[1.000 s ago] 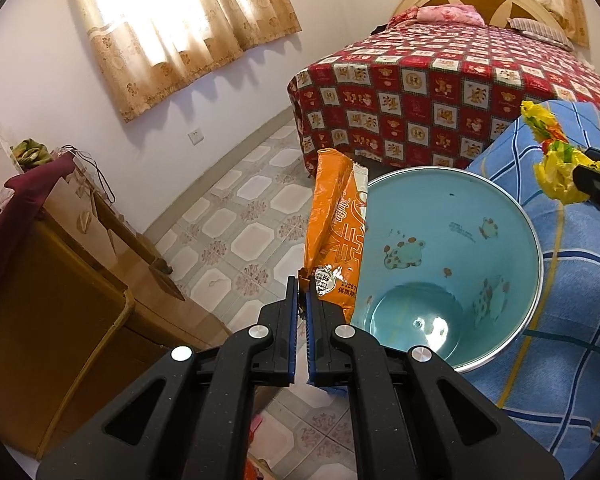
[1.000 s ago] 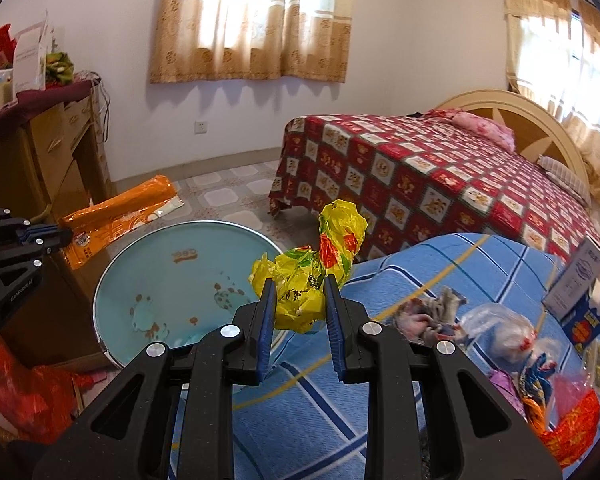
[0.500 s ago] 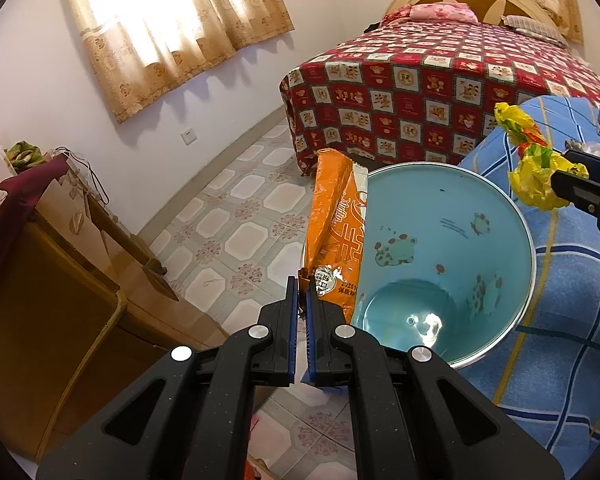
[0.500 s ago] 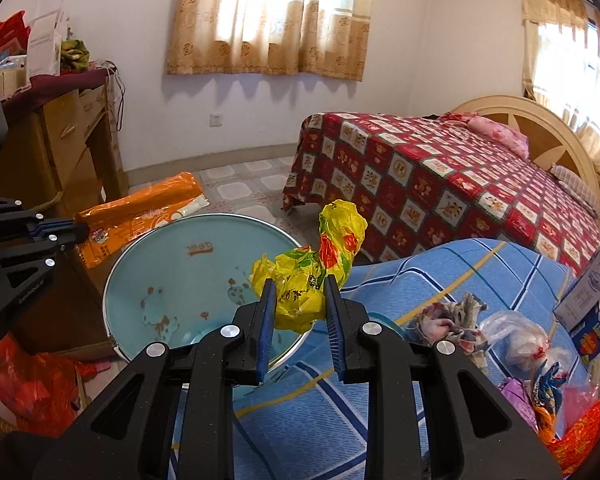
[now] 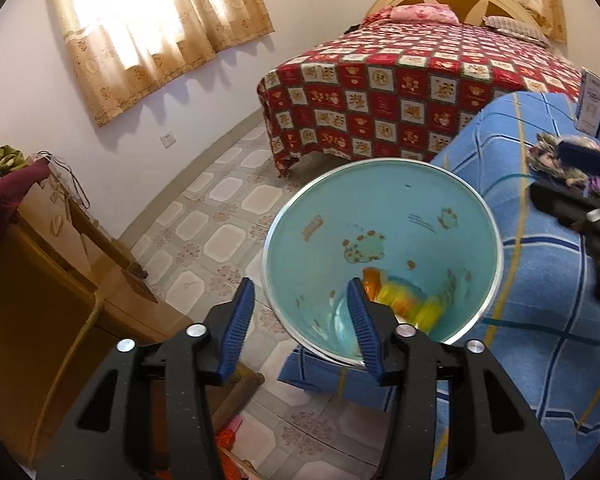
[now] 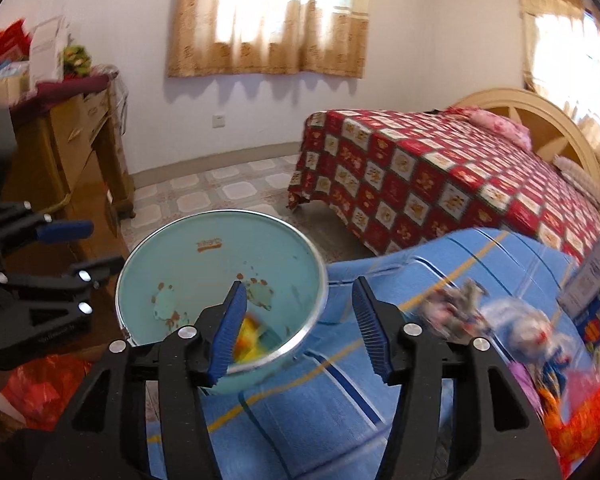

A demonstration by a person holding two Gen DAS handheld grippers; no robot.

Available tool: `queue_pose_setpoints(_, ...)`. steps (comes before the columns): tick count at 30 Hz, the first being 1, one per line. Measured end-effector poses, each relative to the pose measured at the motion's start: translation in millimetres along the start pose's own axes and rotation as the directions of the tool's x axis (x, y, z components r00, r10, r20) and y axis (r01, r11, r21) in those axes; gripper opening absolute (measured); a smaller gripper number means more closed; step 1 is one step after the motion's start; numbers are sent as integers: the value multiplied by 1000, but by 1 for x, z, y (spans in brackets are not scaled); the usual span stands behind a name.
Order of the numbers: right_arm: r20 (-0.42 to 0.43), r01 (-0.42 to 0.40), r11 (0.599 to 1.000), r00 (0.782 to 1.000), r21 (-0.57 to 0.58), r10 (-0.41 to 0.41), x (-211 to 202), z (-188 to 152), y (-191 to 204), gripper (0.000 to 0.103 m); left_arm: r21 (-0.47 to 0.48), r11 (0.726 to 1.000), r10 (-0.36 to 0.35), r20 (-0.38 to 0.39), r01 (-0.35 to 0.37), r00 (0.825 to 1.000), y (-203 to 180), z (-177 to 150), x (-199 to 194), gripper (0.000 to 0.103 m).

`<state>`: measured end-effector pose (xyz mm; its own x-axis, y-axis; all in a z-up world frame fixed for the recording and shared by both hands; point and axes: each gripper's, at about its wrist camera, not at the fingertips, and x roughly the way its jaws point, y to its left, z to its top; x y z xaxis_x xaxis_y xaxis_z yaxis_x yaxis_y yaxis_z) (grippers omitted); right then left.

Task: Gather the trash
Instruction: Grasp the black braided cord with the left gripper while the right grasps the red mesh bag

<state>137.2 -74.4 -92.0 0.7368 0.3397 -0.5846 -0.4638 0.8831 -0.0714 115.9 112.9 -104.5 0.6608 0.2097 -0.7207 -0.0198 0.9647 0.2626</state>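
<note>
A light blue bin [image 5: 384, 208] with rust spots stands at the edge of the blue checked table [image 5: 540, 280]; it also shows in the right wrist view [image 6: 204, 264]. Orange and yellow wrappers [image 5: 404, 300] lie at its bottom, blurred, also seen in the right wrist view [image 6: 252, 338]. My left gripper [image 5: 300, 320] is open and empty over the bin's near rim. My right gripper [image 6: 300, 328] is open and empty above the bin's right rim. More wrappers [image 6: 520, 340] lie blurred on the table.
A bed with a red patterned cover [image 5: 420, 88] stands behind the table. A wooden cabinet [image 5: 28, 280] is at the left. A red bag [image 6: 40, 388] lies on the tiled floor [image 5: 220, 220]. A white box [image 5: 590, 100] stands on the table's far side.
Both grippers have opened. The orange wrapper has left my left gripper and the yellow wrapper my right one; both now lie in the bin. The right gripper is swinging toward the table.
</note>
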Motion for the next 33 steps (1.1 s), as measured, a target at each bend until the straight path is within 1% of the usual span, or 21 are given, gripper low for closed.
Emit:
queue_pose_setpoints(2, 8, 24, 999, 1000, 28, -24, -17, -7, -10, 58, 21, 1000, -11, -3, 11, 1000, -9, -3, 0, 51)
queue_pose_setpoints(3, 16, 49, 997, 999, 54, -50, -35, -15, -21, 59, 31, 999, -19, -8, 20, 1000, -15, -6, 0, 51)
queue_pose_setpoints(4, 21, 59, 996, 998, 67, -61, -44, -19, -27, 59, 42, 999, -31, -13, 31, 999, -21, -8, -1, 52)
queue_pose_setpoints(7, 34, 145, 979, 988, 145, -152, -89, -45, -60, 60, 80, 995, -59, -27, 61, 998, -42, -16, -1, 53)
queue_pose_setpoints(9, 26, 230, 948, 970, 218, -242, -120, -69, -89, 60, 100, 992, -79, -35, 82, 996, -55, -19, -3, 54)
queue_pose_setpoints(10, 18, 264, 934, 961, 239, -276, -129, -77, -98, 61, 109, 990, -87, -37, 90, 996, -61, -21, -5, 54)
queue_pose_setpoints(11, -1, 320, 905, 943, 281, -333, -145, -94, -114, 61, 122, 988, -93, -36, 97, 995, -68, -23, -8, 56)
queue_pose_setpoints(12, -21, 357, 880, 929, 313, -370, -156, -108, -125, 61, 135, 986, -93, -31, 97, 995, -74, -24, -10, 56)
queue_pose_setpoints(14, -55, 393, 848, 915, 356, -401, -169, -130, -138, 61, 149, 984, -99, -25, 102, 995, -83, -25, -14, 57)
queue_pose_setpoints(15, -83, 411, 826, 907, 386, -413, -179, -148, -145, 61, 154, 982, -105, -25, 107, 994, -87, -26, -17, 57)
queue_pose_setpoints(18, -117, 414, 807, 907, 422, -404, -189, -176, -149, 60, 162, 980, -119, -17, 120, 993, -98, -27, -25, 57)
queue_pose_setpoints(19, -123, 410, 806, 909, 428, -397, -188, -180, -150, 60, 160, 979, -129, -14, 130, 992, -102, -27, -29, 57)
queue_pose_setpoints(21, -134, 386, 809, 921, 444, -365, -184, -192, -150, 59, 163, 975, -150, -1, 148, 989, -111, -25, -38, 57)
queue_pose_setpoints(23, -146, 362, 809, 931, 462, -333, -177, -199, -154, 52, 169, 970, -179, 17, 173, 984, -123, -23, -49, 58)
queue_pose_setpoints(24, -150, 356, 808, 934, 469, -324, -173, -202, -157, 46, 175, 966, -197, 28, 189, 980, -130, -21, -56, 58)
queue_pose_setpoints(25, -157, 355, 808, 935, 471, -319, -169, -205, -159, 41, 186, 962, -209, 38, 199, 977, -137, -19, -61, 60)
queue_pose_setpoints(26, -157, 345, 807, 938, 480, -308, -167, -208, -162, 39, 197, 959, -216, 48, 203, 975, -145, -19, -66, 65)
queue_pose_setpoints(28, -152, 332, 809, 943, 485, -296, -165, -211, -164, 26, 206, 952, -242, 59, 225, 968, -158, -16, -73, 68)
queue_pose_setpoints(30, -142, 329, 809, 944, 486, -299, -167, -213, -164, 22, 224, 946, -256, 64, 236, 965, -172, -14, -77, 68)
queue_pose_setpoints(33, -122, 344, 803, 937, 487, -327, -176, -213, -166, 21, 227, 941, -270, 67, 249, 961, -192, -8, -75, 68)
